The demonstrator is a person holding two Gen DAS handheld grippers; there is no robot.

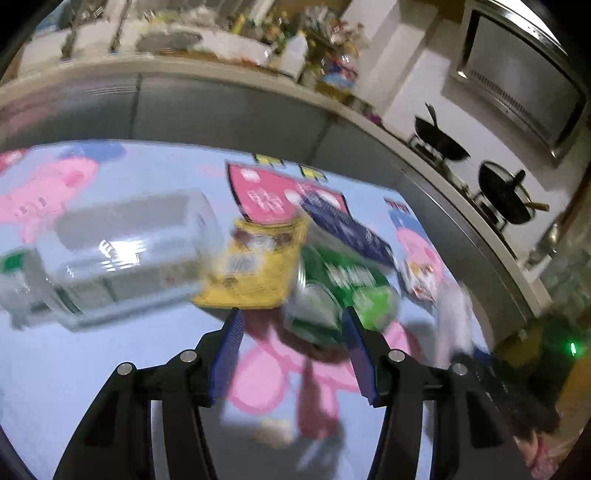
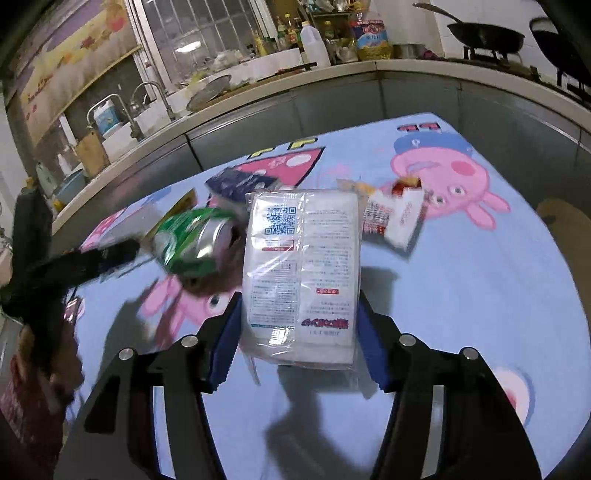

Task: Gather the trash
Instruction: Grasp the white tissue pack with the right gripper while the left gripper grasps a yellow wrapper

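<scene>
Ahead of the claw, a pale-topped kitchen worktop [image 2: 332, 68] curves across the room above grey cabinet doors [image 2: 240, 125]. Far ahead to the left stands a barred window [image 2: 199, 26], with two chrome taps [image 2: 147, 92] below it. Bottles [image 2: 369, 35] crowd the worktop straight ahead. Ahead to the right, black woks [image 1: 439, 138] sit on a stove under a steel range hood [image 1: 517, 70] against a white wall. The counter wears a light blue cartoon-pig cloth [image 2: 480, 277].
</scene>
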